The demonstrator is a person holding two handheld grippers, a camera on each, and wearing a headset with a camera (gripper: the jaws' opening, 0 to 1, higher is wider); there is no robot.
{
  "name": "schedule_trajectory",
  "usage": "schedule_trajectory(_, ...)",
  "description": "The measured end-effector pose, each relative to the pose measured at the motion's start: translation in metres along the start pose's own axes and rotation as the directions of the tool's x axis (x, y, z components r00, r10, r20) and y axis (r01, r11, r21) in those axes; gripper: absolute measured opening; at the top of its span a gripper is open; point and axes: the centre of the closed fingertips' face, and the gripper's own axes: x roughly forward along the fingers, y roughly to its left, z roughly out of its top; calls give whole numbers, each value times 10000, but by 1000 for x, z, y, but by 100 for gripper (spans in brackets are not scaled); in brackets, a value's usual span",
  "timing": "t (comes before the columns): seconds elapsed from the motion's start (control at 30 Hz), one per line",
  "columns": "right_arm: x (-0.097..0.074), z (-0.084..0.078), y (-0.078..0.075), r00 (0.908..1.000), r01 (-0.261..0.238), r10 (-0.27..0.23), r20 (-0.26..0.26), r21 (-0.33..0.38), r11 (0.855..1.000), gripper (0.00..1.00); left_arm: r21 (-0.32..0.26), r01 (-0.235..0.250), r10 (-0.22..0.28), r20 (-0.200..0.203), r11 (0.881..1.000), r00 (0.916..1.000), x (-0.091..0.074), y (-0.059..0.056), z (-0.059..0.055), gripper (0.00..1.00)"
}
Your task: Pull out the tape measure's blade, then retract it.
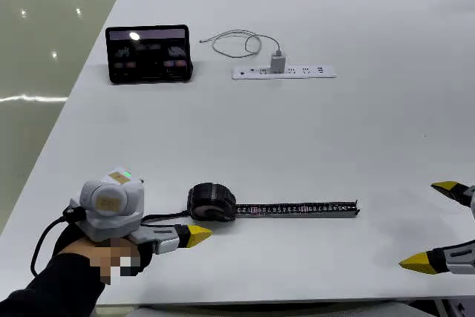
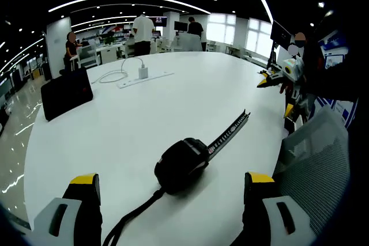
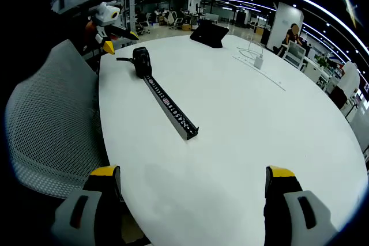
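Wide-open and empty, the left tool [image 2: 172, 178] stood just beside the tape measure [image 1: 211, 202] on the bench [image 1: 312, 131], and the equally open, empty right tool [image 1: 430, 224] hung beyond its drawn-out blade [image 1: 300, 209], so retraction seemed next, likely needing the case gripped and the lock released.

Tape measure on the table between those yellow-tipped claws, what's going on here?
A person works two handheld grippers at a white table. The tape measure's black case lies just ahead of the left gripper, ungripped. Its blade is pulled out flat toward the right gripper. Both grippers are open.
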Motion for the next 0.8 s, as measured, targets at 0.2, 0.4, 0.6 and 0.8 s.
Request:
schedule_trajectory(0.2,12,23,-5,9995,-278,263,-162,-1035,9942,100,-667,-435,443,107,9968,9990,17,0,20,100)
schedule_trajectory(0.4,27,40,-5,9965,-787,729,-399,-1707,9822,100,-1689,-1985,2060,275,9654,9782,29,8,3,100)
schedule_trajectory(0.6,41,47,-3,9919,-1196,1066,-685,-2298,9659,100,-2025,-1488,1552,160,9679,9878,37,-4,-7,100)
schedule_trajectory(0.8,52,53,-4,9876,-1463,1254,-946,-2626,9538,100,-2170,-2027,2291,1044,9549,9678,39,4,9,100)
